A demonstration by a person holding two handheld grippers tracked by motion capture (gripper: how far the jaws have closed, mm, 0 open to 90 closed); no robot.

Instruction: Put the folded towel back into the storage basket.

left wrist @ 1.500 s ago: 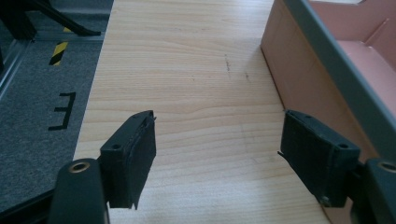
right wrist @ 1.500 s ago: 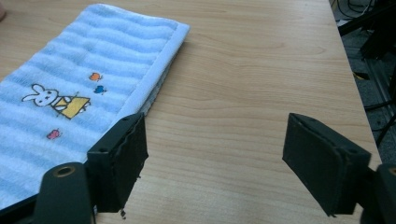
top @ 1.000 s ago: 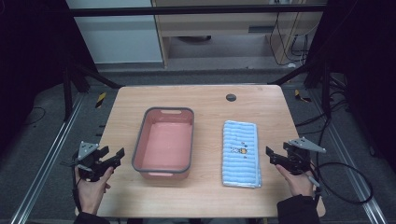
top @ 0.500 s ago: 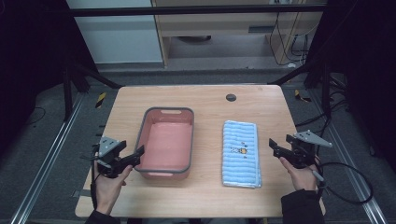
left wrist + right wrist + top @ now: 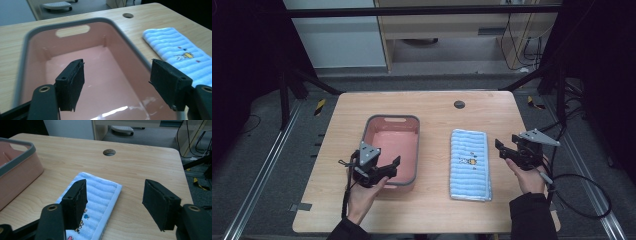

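Seemingly the approach step: left tongs (image 5: 388,167) hang wide open and empty over the near rim of the pink tub (image 5: 374,126), right tongs (image 5: 503,148) gape equally, empty, just at 3 o'clock of the folded blue towel (image 5: 470,164) lying flat on the surface (image 5: 432,107). Next, I judge, the right must drop onto the towel's edge and pinch. Both hands reach in from 6 o'clock, palms low

Towel's (image 5: 91,202) near end cut off
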